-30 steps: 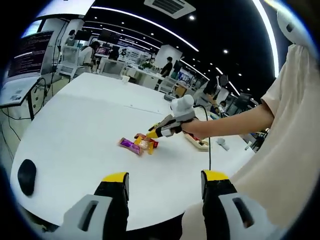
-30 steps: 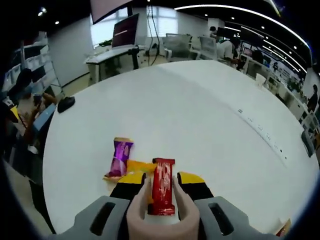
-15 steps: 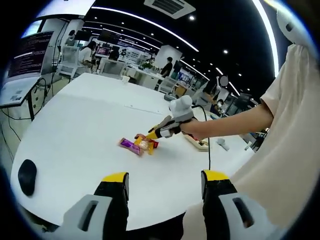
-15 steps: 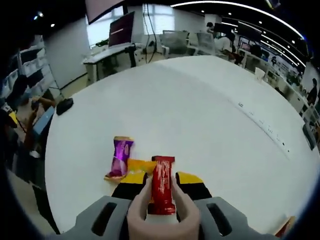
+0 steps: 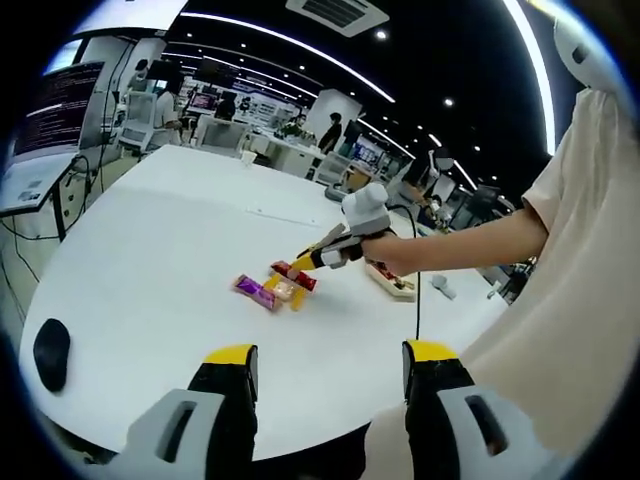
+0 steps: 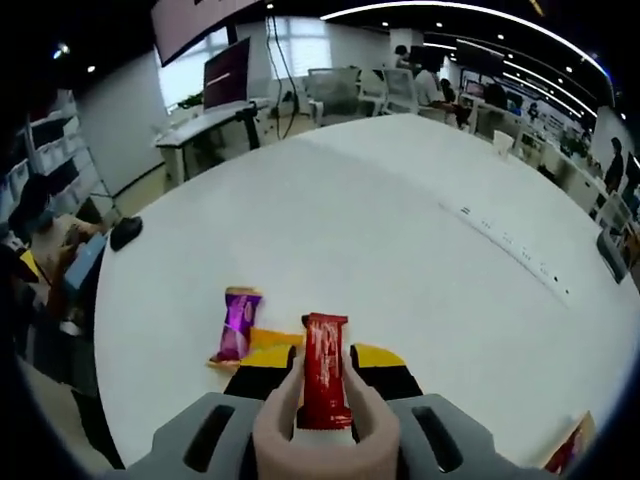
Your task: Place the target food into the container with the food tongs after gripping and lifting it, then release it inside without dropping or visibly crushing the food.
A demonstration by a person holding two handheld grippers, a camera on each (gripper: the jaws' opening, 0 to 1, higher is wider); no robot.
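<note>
Over the bench (image 6: 420,250), your right tool (image 6: 322,385) grips the red bar (image 6: 324,384); left tool (image 5: 330,385) hangs released. Next, you'll carry it to the container.

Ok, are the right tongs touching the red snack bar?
Touching: in the right gripper view the tongs press the red snack bar from both sides.
</note>
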